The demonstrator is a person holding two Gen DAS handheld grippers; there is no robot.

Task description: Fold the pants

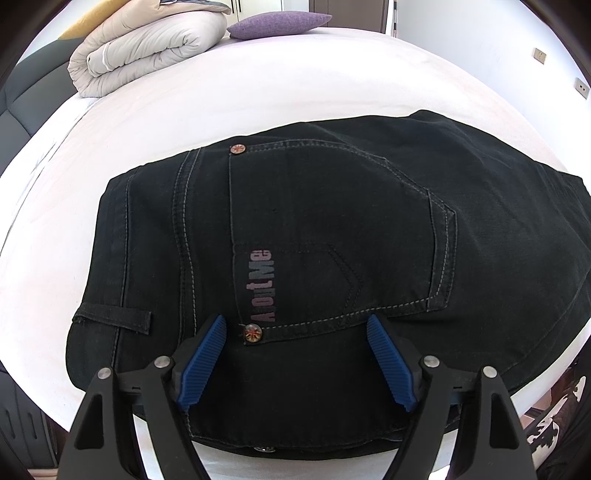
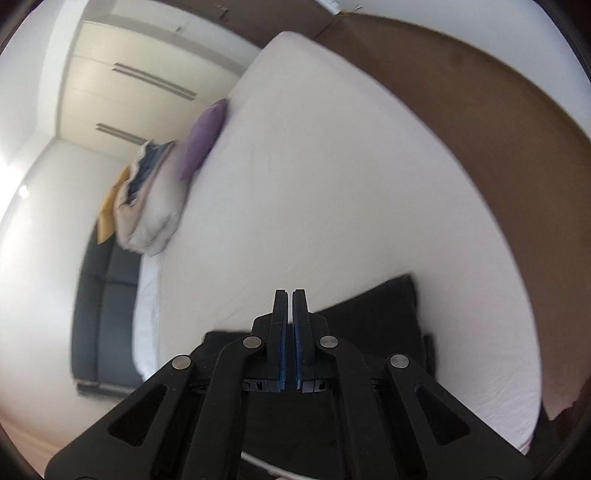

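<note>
Black pants (image 1: 314, 229) lie folded on the white bed (image 1: 207, 99), back pocket and a printed label facing up. My left gripper (image 1: 297, 325) hovers open just above the near part of the pants, its blue pads either side of a pocket rivet (image 1: 252, 331) with nothing pinched. In the tilted, blurred right wrist view, my right gripper (image 2: 290, 295) is shut with nothing between its pads, raised above the bed. A dark part of the pants (image 2: 373, 314) shows behind and below it.
A rolled beige duvet (image 1: 147, 48) and a purple cushion (image 1: 277, 24) lie at the bed's far side. A dark padded headboard (image 1: 14, 110) runs along the left. Wardrobe doors (image 2: 129, 81) and brown floor (image 2: 480, 110) surround the bed.
</note>
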